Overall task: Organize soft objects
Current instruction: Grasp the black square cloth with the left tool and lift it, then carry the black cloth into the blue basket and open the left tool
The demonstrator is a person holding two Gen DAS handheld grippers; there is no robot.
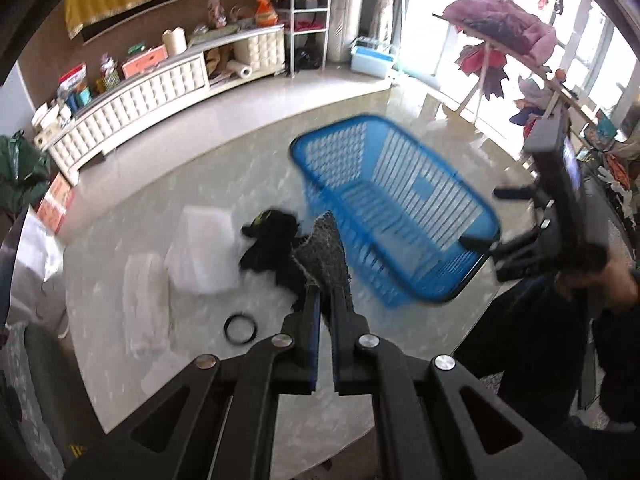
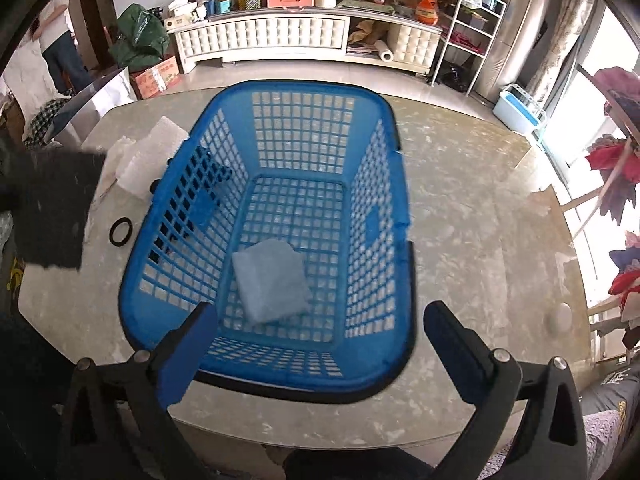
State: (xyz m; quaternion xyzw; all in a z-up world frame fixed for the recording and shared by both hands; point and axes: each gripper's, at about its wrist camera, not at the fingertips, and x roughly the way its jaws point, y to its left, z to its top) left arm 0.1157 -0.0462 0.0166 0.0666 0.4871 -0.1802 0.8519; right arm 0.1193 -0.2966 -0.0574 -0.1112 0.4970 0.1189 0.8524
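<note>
Left wrist view: my left gripper point(image 1: 325, 300) has its jaws clamped together on a dark grey scrubbing pad point(image 1: 322, 250), coarse and fibrous, with a frayed edge, held up above the tabletop point(image 1: 160, 360). The tabletop is pale, glossy and marbled. Below the pad lies a crumpled black cloth point(image 1: 272, 248); left of it, blocks of white foam point(image 1: 204, 252), a soft white rag point(image 1: 146, 304) and a thin black ring point(image 1: 240, 328). The blue plastic basket point(image 1: 392, 208), rectangular with slatted lattice walls, is just right of the pad. My right gripper point(image 1: 486, 218) hangs at the basket's far rim, pointing steeply down, a hand point(image 1: 608, 280) on its handle.

Right wrist view: my right gripper point(image 2: 320, 320) is angled down over the basket point(image 2: 280, 108), jaws wide apart, nothing between them. On the gridded basket floor lies a folded pale blue cloth point(image 2: 270, 280), smooth and flat. At the left edge the grey pad point(image 2: 56, 208) shows as a rough square, held in the air beside the basket, outside it
</note>
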